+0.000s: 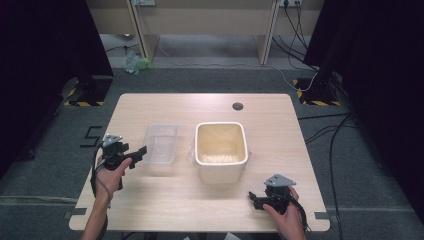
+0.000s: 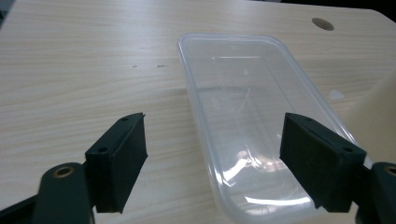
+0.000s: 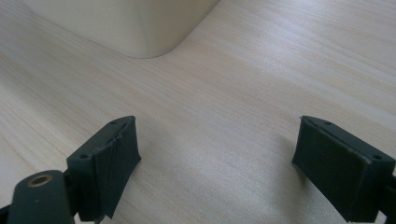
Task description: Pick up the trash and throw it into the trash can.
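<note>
A clear plastic container (image 1: 161, 142) lies empty on the wooden table (image 1: 150, 205), left of a cream tub (image 1: 221, 150). My left gripper (image 1: 141, 153) is open just left of the container's near corner; in the left gripper view the clear plastic container (image 2: 247, 107) stretches away between the wide-apart jaws, its near end over the right jaw. My right gripper (image 1: 254, 199) is open near the table's front right, in front of the tub. In the right gripper view its gripper (image 3: 217, 163) holds nothing, with the cream tub (image 3: 135, 23) ahead.
A round cable hole (image 1: 237, 106) sits near the table's far edge. Beyond the table are a pale desk frame, cables on the grey floor, and black stands with yellow-striped bases (image 1: 315, 95) at both sides.
</note>
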Available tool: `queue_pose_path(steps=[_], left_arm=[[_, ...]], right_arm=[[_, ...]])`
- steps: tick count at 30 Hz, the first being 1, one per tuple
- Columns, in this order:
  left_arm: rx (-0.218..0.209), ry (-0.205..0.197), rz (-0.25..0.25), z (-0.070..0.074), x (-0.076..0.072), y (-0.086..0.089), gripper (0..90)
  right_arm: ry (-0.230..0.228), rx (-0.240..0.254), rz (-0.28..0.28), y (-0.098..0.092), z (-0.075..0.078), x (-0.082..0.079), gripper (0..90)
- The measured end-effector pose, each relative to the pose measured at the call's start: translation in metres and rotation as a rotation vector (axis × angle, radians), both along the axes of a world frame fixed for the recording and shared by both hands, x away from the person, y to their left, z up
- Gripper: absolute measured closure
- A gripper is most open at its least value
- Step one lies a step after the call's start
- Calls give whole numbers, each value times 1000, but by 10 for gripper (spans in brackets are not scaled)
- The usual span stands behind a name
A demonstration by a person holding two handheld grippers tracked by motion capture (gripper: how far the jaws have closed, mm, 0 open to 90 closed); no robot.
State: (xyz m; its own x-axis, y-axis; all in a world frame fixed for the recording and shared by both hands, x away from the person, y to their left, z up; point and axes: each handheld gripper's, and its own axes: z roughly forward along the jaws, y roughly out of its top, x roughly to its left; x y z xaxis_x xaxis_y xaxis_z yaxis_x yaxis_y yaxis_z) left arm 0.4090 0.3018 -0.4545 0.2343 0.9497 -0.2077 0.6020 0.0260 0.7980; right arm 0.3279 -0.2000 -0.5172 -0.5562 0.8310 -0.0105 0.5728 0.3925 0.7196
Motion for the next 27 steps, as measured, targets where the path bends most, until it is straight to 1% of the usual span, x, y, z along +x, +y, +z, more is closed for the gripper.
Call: queue_pose_path(steps=[2,3,4,5,6,7,8,9,10,11,12,13,14,16,17,18,19,20,21,22,23,25,27], left_arm=[[-14,33,-13,-3,11,-4,239],[3,21,-43,-5,19,-5,246],[3,21,-43,-5,19,-5,253],[11,28,-44,-6,23,-7,253],[4,43,-34,-7,28,-10,260],[8,56,-20,-7,34,-12,277],[4,66,-17,-7,37,-14,288],[6,71,-23,-7,41,-15,313],[6,71,-23,-7,41,-15,338],[7,74,-35,-9,45,-16,338],[8,86,-37,-9,47,-17,395],[36,98,-34,-11,53,-19,409],[28,98,-40,-12,54,-19,434],[20,97,-47,-12,55,-19,488],[28,93,-55,-11,54,-19,523],[45,83,-61,-11,53,-18,543],[47,80,-67,-10,51,-18,559],[60,70,-71,-10,49,-16,595],[58,64,-78,-11,47,-15,614],[58,64,-78,-11,47,-15,617],[67,54,-89,-11,41,-15,618],[78,52,-104,-11,35,-16,619],[94,39,-121,-12,28,-22,620]], right_arm=[[1,0,-1,0,0,0,138],[0,0,0,0,0,0,138],[0,0,0,0,0,0,138],[0,0,0,0,0,0,138],[1,0,-1,0,0,0,138],[1,1,-1,0,0,0,138],[0,0,0,0,0,0,138],[1,1,-1,0,0,0,138],[1,1,-1,0,0,0,138],[1,1,0,0,0,0,138],[0,0,2,0,0,0,138],[0,0,2,0,0,0,138],[0,0,2,0,0,0,138],[0,0,2,0,0,0,138],[1,1,0,0,0,0,138],[1,0,0,0,0,0,138],[1,1,0,0,0,0,138],[1,1,0,0,0,0,138],[1,0,0,0,0,0,138],[1,0,1,0,0,0,139],[1,0,1,0,0,0,139],[1,0,0,0,0,0,138],[1,0,0,0,0,0,138]])
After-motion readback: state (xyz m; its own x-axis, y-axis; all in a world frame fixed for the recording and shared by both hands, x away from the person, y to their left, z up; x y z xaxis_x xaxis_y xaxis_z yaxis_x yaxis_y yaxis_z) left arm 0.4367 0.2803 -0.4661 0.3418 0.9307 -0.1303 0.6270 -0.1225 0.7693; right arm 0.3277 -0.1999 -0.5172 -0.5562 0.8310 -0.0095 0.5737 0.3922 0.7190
